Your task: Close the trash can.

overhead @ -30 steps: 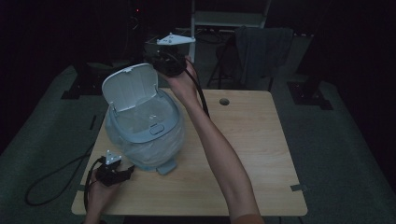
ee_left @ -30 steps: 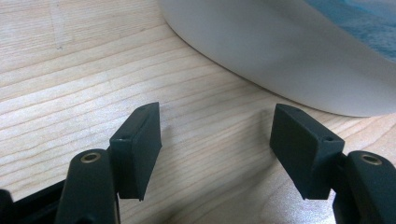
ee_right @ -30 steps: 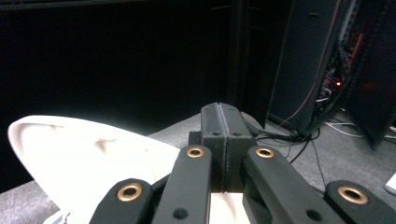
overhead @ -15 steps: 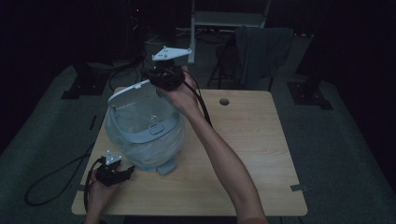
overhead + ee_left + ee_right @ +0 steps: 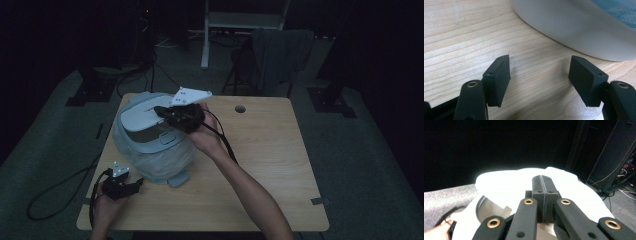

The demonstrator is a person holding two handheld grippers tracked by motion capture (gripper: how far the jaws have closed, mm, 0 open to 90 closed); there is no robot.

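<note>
A pale blue rounded container (image 5: 150,155) stands on the left part of the wooden table (image 5: 270,170). Its white hinged lid (image 5: 142,117) lies tilted low over the opening. My right gripper (image 5: 160,110) is shut, jaws pressed together with nothing between them, and rests against the top of the lid. In the right gripper view the joined jaws (image 5: 543,181) lie over the bright white lid (image 5: 506,182). My left gripper (image 5: 136,184) sits on the table by the container's front left, open. Its jaws (image 5: 540,72) frame bare wood, just short of the container's base (image 5: 574,32).
A small round hole (image 5: 240,108) is in the table's far side. A chair draped with cloth (image 5: 280,50) and a white stand (image 5: 240,22) are behind the table. A cable (image 5: 55,195) loops over the floor at the left.
The right gripper has come down and to the left, and the lid has swung from upright to nearly flat over the container. The left gripper has stayed put.
</note>
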